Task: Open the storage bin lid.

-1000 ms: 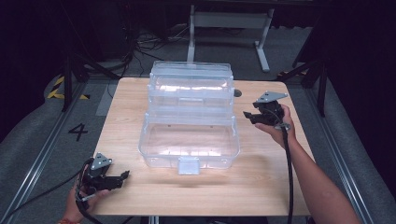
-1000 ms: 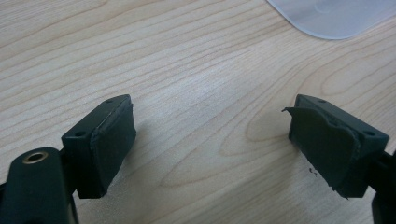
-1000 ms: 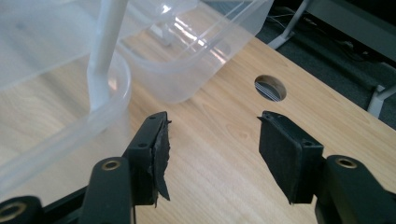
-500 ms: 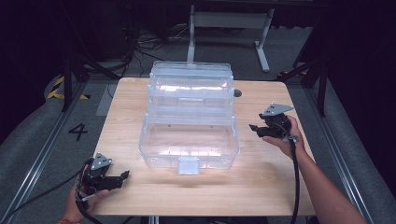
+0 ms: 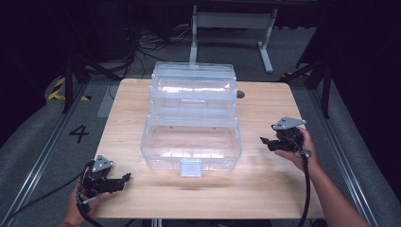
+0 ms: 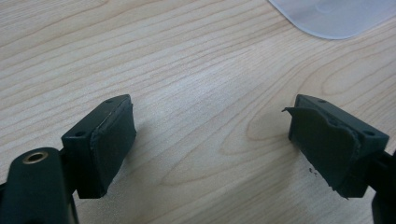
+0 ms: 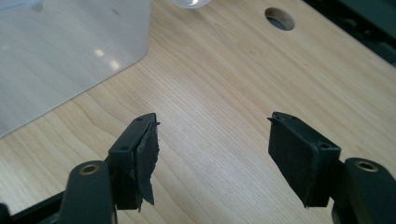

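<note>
Right gripper (image 5: 265, 142) stood with jaws spread and nothing between them; they had just been opening further. Compared with a second earlier it had pulled back from beside the upper tier of the clear plastic box (image 5: 191, 142) and sat lower and nearer the person, to the right of the box's base, apart from it. In the right gripper view, bare table (image 7: 224, 93) lay between the pads (image 7: 144, 158), with the box wall at upper left. Left gripper (image 5: 124, 178) was unchanged: jaws spread, empty, resting near the front left corner. The box stood mid-table, front latch (image 5: 191, 167) toward the person. Judgement: contact released; box appeared left as placed.
</note>
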Motion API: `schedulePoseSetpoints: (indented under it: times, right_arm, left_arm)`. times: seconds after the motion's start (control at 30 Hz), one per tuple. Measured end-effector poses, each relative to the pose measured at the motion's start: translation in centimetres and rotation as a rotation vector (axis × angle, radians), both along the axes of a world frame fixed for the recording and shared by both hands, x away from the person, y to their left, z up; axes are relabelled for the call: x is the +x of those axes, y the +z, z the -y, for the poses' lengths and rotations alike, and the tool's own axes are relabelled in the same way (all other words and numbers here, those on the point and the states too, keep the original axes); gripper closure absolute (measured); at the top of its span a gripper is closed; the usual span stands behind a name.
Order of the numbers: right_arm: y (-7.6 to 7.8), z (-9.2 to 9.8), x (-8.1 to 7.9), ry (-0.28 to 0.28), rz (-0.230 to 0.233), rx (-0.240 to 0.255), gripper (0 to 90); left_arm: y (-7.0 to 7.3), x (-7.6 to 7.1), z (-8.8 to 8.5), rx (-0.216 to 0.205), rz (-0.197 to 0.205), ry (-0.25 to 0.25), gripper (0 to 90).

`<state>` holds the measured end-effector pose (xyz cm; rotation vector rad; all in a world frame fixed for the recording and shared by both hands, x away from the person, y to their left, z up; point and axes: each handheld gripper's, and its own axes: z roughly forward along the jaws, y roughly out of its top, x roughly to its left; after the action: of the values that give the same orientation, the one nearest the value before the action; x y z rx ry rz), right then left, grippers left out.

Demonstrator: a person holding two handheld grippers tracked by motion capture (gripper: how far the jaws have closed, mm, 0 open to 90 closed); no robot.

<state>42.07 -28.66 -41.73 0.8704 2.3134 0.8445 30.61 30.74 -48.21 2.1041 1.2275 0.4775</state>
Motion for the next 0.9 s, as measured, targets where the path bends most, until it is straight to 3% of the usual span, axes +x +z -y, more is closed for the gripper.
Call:
schedulePoseSetpoints:
  times: [0.2,0.27,0.37,0.43,0.5,0.6,0.73,0.8,0.9]
  right_arm:
    - [-0.6,0.6,-0.9,0.002,-0.011,-0.009,32.7]
    - [-1.0,0.9,-1.5,-0.01,0.007,-0.028,32.5]
    - [-1.4,1.2,-1.9,-0.013,-0.02,-0.013,31.8]
    - [-1.8,1.4,-2.5,-0.017,-0.004,-0.031,31.9]
    - [-2.2,1.6,-2.8,-0.018,-0.04,-0.015,31.0]
    - [-2.8,2.0,-3.6,-0.015,-0.018,-0.035,31.9]
    - [-3.5,2.6,-4.4,-0.024,-0.022,-0.029,30.9]
    - [-3.9,3.4,-5.1,-0.05,-0.026,0.008,29.9]
    - [-4.4,3.9,-5.6,-0.057,-0.031,0.016,29.3]
  left_arm:
    - [0.0,0.0,0.0,0.0,0.0,0.0,15.2]
    - [0.0,0.0,0.0,0.004,0.002,-0.001,15.2]
    - [0.0,0.0,0.0,0.001,0.002,0.001,15.2]
    - [0.0,0.0,0.0,0.003,0.001,0.002,15.2]
    - [0.0,0.0,0.0,0.003,0.0,0.002,15.2]
    - [0.0,0.0,0.0,0.006,0.001,0.0,15.1]
    - [0.0,0.0,0.0,0.006,0.001,-0.001,15.1]
    - [0.0,0.0,0.0,0.005,0.001,0.0,15.1]
    - [0.0,0.0,-0.1,0.006,0.001,-0.003,15.1]
